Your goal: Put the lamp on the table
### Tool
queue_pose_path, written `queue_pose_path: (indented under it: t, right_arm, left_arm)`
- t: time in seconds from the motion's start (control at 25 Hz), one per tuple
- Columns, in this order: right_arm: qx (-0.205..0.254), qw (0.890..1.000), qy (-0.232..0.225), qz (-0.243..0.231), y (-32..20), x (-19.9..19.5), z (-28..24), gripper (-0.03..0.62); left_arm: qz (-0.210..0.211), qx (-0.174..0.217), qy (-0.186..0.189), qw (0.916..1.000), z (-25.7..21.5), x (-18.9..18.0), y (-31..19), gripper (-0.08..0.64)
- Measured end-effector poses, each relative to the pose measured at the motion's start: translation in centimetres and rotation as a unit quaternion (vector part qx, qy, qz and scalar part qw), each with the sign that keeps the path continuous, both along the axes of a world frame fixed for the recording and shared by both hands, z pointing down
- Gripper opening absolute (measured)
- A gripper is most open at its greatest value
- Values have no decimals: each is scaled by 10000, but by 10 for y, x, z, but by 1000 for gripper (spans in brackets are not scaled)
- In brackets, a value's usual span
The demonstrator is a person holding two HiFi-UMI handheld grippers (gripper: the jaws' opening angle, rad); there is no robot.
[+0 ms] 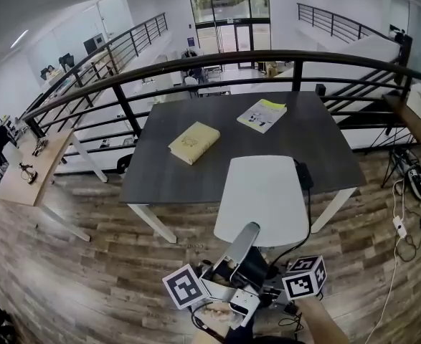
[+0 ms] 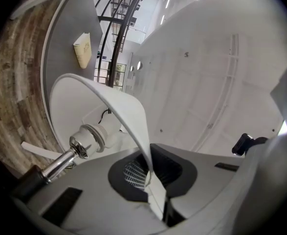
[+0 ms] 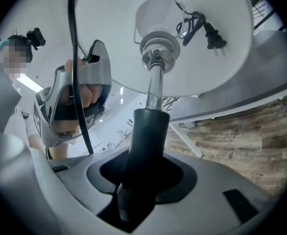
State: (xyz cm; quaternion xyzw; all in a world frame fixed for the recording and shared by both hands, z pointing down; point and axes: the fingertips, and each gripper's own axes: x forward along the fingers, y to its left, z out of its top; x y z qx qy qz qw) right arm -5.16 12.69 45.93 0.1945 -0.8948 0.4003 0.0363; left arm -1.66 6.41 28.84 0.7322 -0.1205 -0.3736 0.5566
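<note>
Left gripper (image 2: 150, 179) pinched on thin, smooth white lampshade (image 2: 128, 109) rim; right gripper (image 3: 137, 182) clamps my matte black cylindrical lamp stem (image 3: 145, 131).

Lamp shade (image 1: 266, 196) hides table (image 1: 167, 178) front edge; forearm (image 1: 323, 325) cut off btm.

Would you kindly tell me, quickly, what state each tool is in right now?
Left tool: closed on the lampshade rim.
Right tool: closed on the lamp stem.

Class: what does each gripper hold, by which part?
The left gripper pinches the lamp by its shade rim; the right gripper grips its black stem.
</note>
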Motion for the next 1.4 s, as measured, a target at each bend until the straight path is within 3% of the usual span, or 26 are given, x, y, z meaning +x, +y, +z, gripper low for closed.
queue_pose_path:
  t: [0.6,1.4]
  right_arm:
    - [-37,9997,-72,251,-149,10,1,160]
    - [-340,9992,-30,231,-230,27,27,160]
  left_arm:
    - [278,-46,-35,9996,1,17,-149,17]
    - [281,-375,-35,9989,31,33,-237,17]
